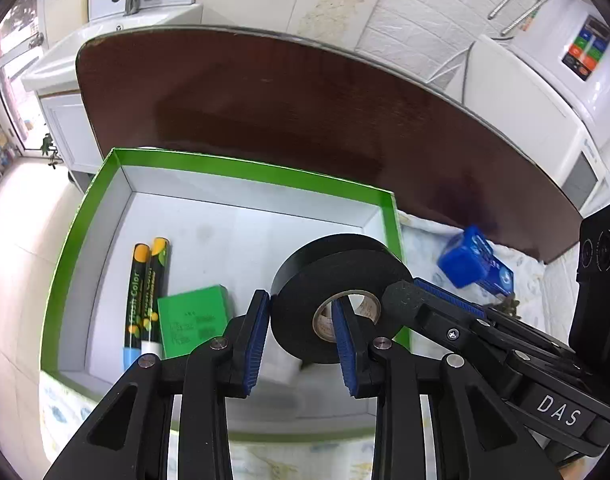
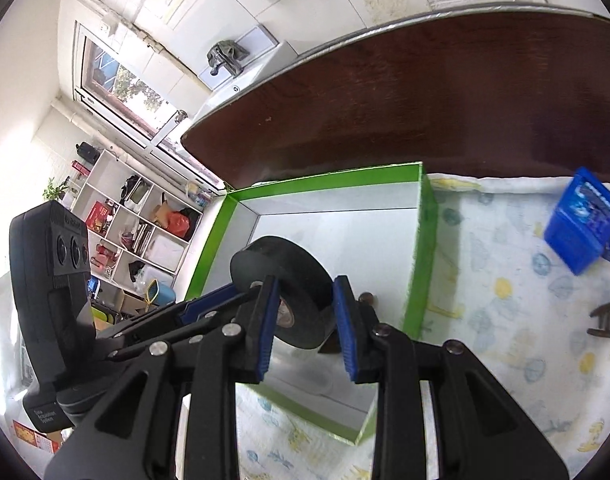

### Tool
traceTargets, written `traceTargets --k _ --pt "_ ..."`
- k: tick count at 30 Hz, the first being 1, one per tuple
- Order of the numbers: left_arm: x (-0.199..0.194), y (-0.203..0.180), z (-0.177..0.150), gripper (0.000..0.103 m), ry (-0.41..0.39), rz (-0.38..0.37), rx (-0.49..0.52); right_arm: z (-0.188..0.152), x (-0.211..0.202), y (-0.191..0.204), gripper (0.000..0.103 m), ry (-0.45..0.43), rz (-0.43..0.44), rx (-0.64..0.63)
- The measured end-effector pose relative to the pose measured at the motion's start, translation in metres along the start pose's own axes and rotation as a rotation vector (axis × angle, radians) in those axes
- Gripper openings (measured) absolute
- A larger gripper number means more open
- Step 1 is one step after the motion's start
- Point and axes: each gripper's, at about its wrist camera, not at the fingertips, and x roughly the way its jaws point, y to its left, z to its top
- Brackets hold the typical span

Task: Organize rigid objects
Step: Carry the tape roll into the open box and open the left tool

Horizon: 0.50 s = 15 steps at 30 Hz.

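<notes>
A black tape roll [image 1: 337, 292] hangs over the green-rimmed white box [image 1: 241, 168]. My left gripper [image 1: 301, 332] is shut on it, one finger outside the rim and one inside the core. My right gripper [image 2: 305, 320] also holds the tape roll [image 2: 293, 296]; one finger sits by the core and the other outside the roll. Its finger [image 1: 437, 300] reaches in from the right in the left wrist view. Two marker pens [image 1: 145, 300] and a green pad [image 1: 193, 320] lie in the box.
A blue box [image 1: 473, 264] lies on the patterned cloth [image 2: 505, 320] to the right of the green box [image 2: 425, 248]. A small dark wooden object [image 2: 609, 316] sits at the far right. A dark brown table [image 1: 305, 112] runs behind. A sink and washing machine stand beyond.
</notes>
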Motion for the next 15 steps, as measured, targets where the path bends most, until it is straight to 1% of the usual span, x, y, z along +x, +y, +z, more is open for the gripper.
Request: traceTargets --k 5,9,11,12,15 --pt "0.023 0.02 0.011 0.031 0.027 -0.002 -0.021 0.009 0.03 -0.003 0.029 0.035 -0.011 0.021" --pt "0.033 0.029 0.017 0.031 0.029 0.004 -0.027 0.015 0.043 -0.005 0.029 0.045 -0.016 0.033" --pt "0.035 0.032 0.019 0.03 0.03 -0.024 -0.034 0.017 0.047 -0.005 0.022 0.057 0.036 0.047" --pt "0.037 0.033 0.02 0.03 0.031 -0.03 -0.035 0.018 0.048 -0.004 0.02 0.06 0.038 0.045" --pt "0.038 0.034 0.021 0.03 0.03 -0.031 -0.035 0.019 0.045 0.0 0.02 0.043 -0.007 0.018"
